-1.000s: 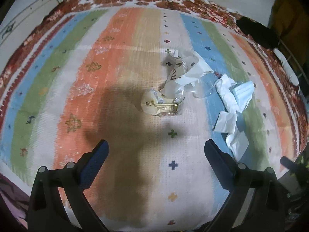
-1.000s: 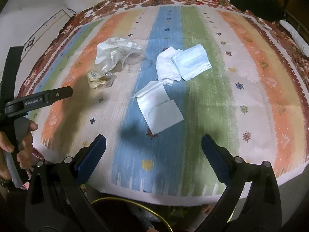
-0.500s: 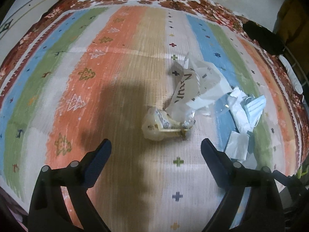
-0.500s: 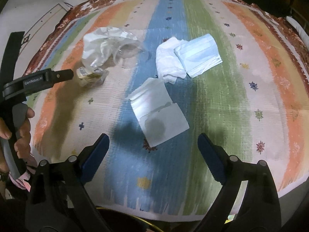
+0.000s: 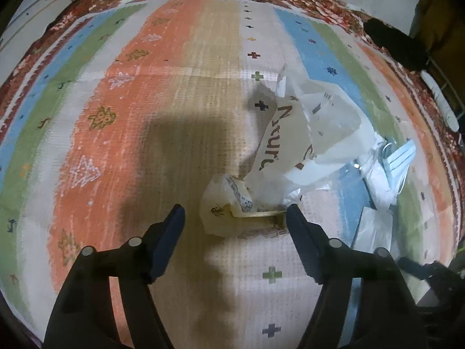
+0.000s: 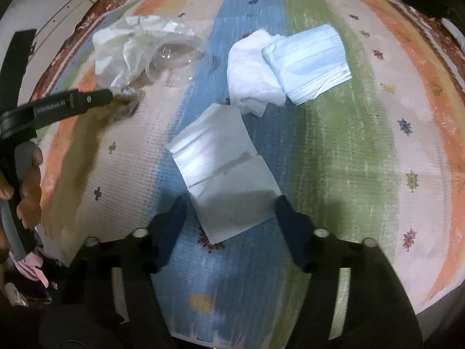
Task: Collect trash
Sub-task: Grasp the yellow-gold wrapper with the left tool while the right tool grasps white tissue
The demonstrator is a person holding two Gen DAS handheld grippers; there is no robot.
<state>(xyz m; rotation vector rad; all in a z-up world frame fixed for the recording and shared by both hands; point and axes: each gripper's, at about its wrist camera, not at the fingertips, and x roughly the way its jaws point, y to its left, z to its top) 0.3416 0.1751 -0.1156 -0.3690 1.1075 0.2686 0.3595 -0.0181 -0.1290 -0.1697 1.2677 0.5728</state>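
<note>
Both grippers point steeply down at the striped rug (image 5: pixel 122 133).

Left gripper (image 5: pixel 235 218): jaws closing, crumpled wrapper (image 5: pixel 229 212) sits between the tips, pads not pressing it yet. The right fingertip (image 5: pixel 293 215) is right at the wrapper's edge; can't tell if touching.

Right gripper (image 6: pixel 229 206): jaws closing too, straddling the near end of the flat white napkin (image 6: pixel 223 171). No grip, pads clear of it.

A hand (image 6: pixel 27 192) shows at the left edge of the right wrist view, wrapped on the left tool's grey handle, mostly cut off by the frame.

Hard to read:
- printed bag (image 5: pixel 308 142) behind the wrapper, lettering only partly legible (folds hide the rest)
- clear plastic cup (image 6: pixel 177 61), lying on its side, half under the bag in the right view
- dark object at the rug's far right corner, can't ID
- lower left of the right view: dark clutter, something pink

Materials: rug is woven, coarse, w/ small cross and tree motifs. Wrapper is yellowish crinkled film. Bag is thin translucent plastic. Face mask (image 6: pixel 308 61) is pale blue, pleated, overlapping a crumpled white tissue (image 6: pixel 252 75). Napkin is folded, two squarish panels.
</note>
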